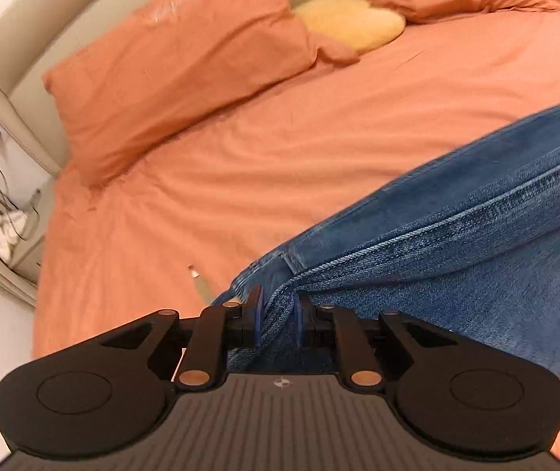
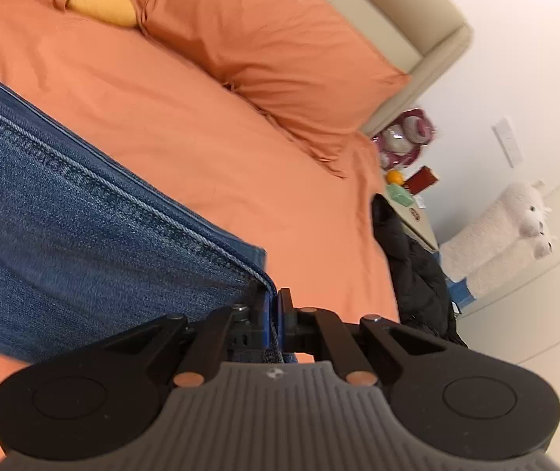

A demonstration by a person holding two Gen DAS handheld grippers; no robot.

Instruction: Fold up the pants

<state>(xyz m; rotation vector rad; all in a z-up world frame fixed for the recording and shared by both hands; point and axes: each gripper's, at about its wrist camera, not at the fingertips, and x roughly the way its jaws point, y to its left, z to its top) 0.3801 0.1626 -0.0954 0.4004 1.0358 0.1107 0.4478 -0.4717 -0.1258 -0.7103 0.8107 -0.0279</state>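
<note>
- Blue denim pants [image 1: 456, 235], stretched between both grippers above the orange-sheeted bed [image 1: 240, 157].
- Left gripper [image 1: 278, 314]: jaws clamped on bunched denim; the cloth runs off to their right.
- Right gripper [image 2: 274, 314]: jaws closed on a seamed hem corner; the cloth runs off to their left.
- Long axis spans gripper to gripper.
- No containers visible.

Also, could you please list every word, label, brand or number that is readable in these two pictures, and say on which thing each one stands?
No text can be read in either view.
Small round mark on the left tool: a symbol, no letters.
The same mark on the right tool: a symbol, no letters.
Items on the bedside table: any print is too small and blurred.
The jeans: no label shows.
</note>
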